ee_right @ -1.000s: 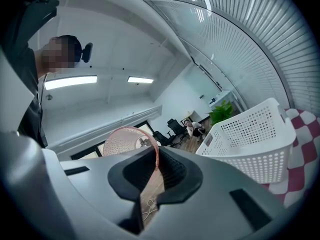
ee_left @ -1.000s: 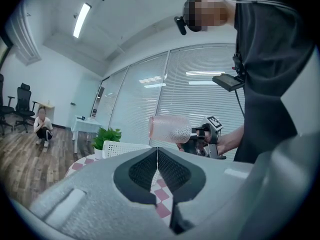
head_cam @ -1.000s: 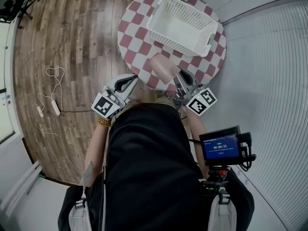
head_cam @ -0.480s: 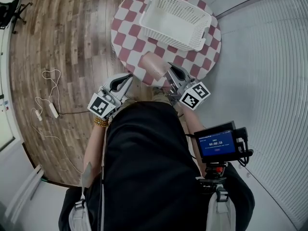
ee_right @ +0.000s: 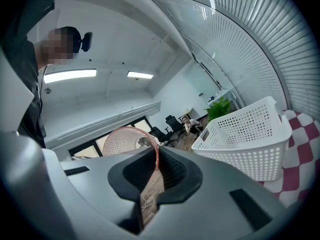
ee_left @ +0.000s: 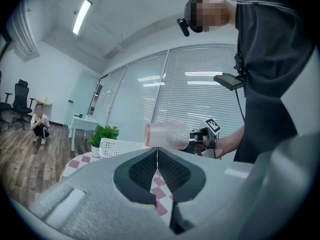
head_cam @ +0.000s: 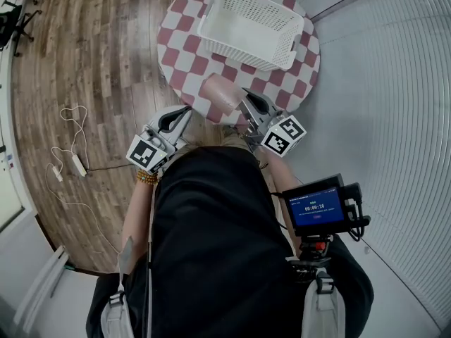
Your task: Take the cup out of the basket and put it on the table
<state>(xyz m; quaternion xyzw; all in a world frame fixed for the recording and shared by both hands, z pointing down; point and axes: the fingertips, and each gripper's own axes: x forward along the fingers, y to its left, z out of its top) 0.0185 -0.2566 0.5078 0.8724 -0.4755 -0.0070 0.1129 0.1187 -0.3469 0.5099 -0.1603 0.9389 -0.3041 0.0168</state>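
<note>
A pink translucent dimpled cup (head_cam: 220,92) hangs on its side over the near edge of the round checkered table (head_cam: 176,44). My right gripper (head_cam: 246,105) is shut on its rim. In the right gripper view the thin cup wall (ee_right: 127,140) is pinched between the dark pads of that gripper (ee_right: 157,154). The white perforated basket (head_cam: 246,23) stands behind it on the table and looks empty. My left gripper (head_cam: 184,115) is shut on nothing, left of the cup and off the table edge. From the left gripper (ee_left: 157,156) the cup (ee_left: 167,135) shows just beyond the jaws.
A potted plant (ee_left: 102,134) stands behind the basket (ee_left: 117,146). A white cable and power strip (head_cam: 70,162) lie on the wooden floor to the left. Window blinds run along the right. A person crouches far off in the room (ee_left: 39,126).
The head view has slid a little, so table and basket sit higher and further left. The cup stays in the right gripper, near the table's front edge. The left gripper has barely moved.
</note>
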